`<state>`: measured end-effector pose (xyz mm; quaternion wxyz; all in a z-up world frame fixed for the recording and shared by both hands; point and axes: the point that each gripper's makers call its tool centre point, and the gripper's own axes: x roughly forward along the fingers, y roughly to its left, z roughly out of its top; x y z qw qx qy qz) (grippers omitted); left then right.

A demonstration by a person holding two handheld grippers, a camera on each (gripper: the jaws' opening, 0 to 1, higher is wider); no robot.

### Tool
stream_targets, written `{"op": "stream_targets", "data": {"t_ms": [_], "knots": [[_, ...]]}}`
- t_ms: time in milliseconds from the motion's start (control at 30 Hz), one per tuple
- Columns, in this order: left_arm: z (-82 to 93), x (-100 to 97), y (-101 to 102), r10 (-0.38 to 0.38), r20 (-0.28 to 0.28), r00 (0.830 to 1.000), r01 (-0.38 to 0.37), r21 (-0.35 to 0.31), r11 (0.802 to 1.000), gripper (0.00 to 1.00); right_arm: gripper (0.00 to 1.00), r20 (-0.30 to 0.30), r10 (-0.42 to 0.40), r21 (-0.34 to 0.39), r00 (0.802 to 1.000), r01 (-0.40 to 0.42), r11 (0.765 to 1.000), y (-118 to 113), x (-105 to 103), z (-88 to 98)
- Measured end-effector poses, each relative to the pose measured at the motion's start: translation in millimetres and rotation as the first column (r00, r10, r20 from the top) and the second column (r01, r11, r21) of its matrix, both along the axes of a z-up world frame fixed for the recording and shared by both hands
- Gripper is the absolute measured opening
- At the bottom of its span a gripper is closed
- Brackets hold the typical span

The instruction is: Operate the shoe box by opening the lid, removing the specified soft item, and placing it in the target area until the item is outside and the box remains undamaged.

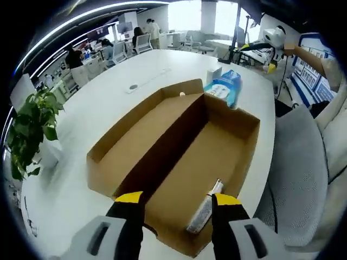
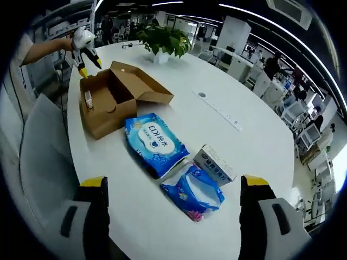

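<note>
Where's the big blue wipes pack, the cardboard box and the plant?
Blue wipes pack [image 2: 156, 142], right gripper view, middle of its label.
Cardboard box [image 1: 209, 162], left gripper view, bare inside floor.
Plant [image 2: 162, 37], right gripper view, its leaves.

Open-plan office: desks [image 1: 95, 59], swivel chairs [image 1: 142, 43]

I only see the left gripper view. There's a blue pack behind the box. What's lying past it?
Observer: In the right gripper view, a second blue pouch lies beyond the blue pack, and its top is open.
Operator: Is the other gripper holding something?
Observer: No. The right gripper is wide open and empty.
Operator: Where's my gripper from over there?
Observer: The left gripper hangs over the far end of the box, held by a hand.
</note>
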<state>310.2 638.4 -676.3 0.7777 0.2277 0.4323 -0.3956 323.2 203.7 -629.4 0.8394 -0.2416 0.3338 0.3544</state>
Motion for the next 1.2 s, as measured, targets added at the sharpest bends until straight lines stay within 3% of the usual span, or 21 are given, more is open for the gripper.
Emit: {"op": "stream_targets", "data": {"t_ms": [233,400,600,900,1200], "knots": [[-10.3,-1.4,-6,-0.120,-0.041,0.992,0.121,0.043,0.992,0.55,0.96,0.001,-0.047,0.056,0.999,0.047,0.997,7,-17,-3.3],[-21.5,-6.5,-10,-0.218,-0.091,0.972,0.226,0.081,0.971,0.58,0.96,-0.012,-0.065,0.091,0.998,0.066,0.994,15,-32,-9.2],[-34.7,-13.7,-15,-0.313,-0.158,0.937,0.331,0.105,0.938,0.60,0.96,-0.025,-0.082,0.118,0.996,0.084,0.989,20,-45,-14.1],[-56.1,-18.7,-9,-0.377,-0.237,0.895,0.419,0.164,0.893,0.63,0.96,-0.037,-0.094,0.166,0.995,0.098,0.981,27,-61,-15.1],[-74.1,-21.5,-9,-0.464,-0.308,0.831,0.531,0.187,0.827,0.63,0.96,-0.066,-0.109,0.178,0.992,0.119,0.977,28,-71,-23.8]]}}
